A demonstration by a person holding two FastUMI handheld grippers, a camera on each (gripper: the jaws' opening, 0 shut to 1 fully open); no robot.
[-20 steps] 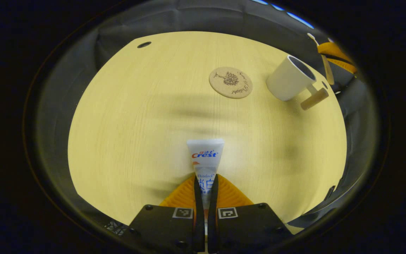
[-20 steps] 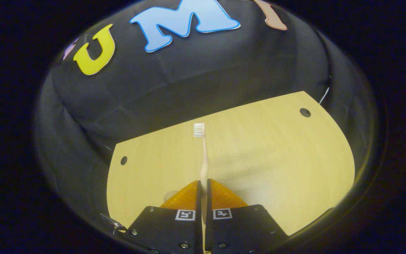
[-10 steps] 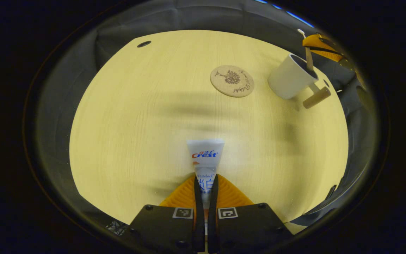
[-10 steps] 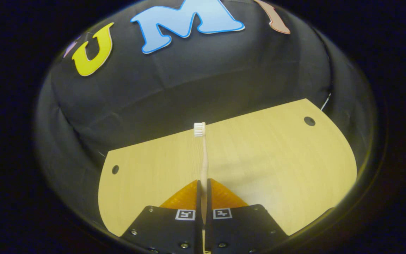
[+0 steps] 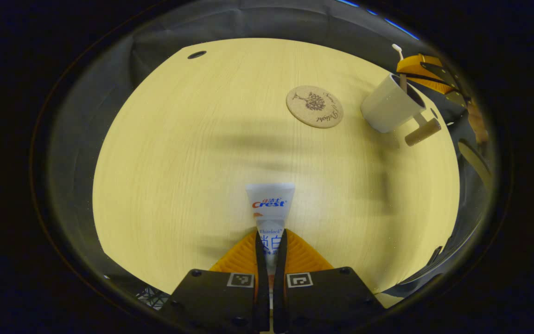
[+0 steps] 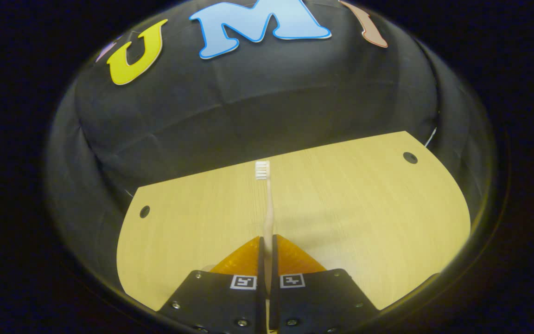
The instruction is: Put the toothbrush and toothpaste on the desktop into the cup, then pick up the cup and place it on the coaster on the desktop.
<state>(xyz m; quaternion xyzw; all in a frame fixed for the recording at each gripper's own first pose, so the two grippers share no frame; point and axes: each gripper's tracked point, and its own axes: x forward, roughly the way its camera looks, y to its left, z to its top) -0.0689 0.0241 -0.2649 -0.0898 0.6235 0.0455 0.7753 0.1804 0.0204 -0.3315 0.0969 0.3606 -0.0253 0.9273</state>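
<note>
Now, nearest in the left gripper view, the left gripper [image 5: 270, 253] is closed on the white plastic toothpaste tube [image 5: 270, 208], both fingers pressing on its lower part. The tube's long axis runs straight forward from the gripper, flat crimped end ahead, above the pale wooden table [image 5: 179, 153].

Farther on, up and to the right, lies the round cork coaster with a tree drawing [image 5: 314, 106]. Beyond it, still more to the right, stands the white cylindrical cup with a wooden peg handle [image 5: 390, 110]. So the cup lies forward and well to the right of the toothpaste, near the table's edge.

At the cup, the right gripper [image 5: 422, 69] holds the slim pale toothbrush [image 5: 400, 65] upright; its lower end seems to be inside the cup mouth, bristles up. The right gripper is much nearer to the cup, so I judge the toothbrush goes in first.

In the right gripper view, the right gripper [image 6: 267, 250] is clamped on the toothbrush [image 6: 267, 204], whose handle points straight ahead, with the far table edge and the black cloth wall [image 6: 248, 116] behind.
</note>
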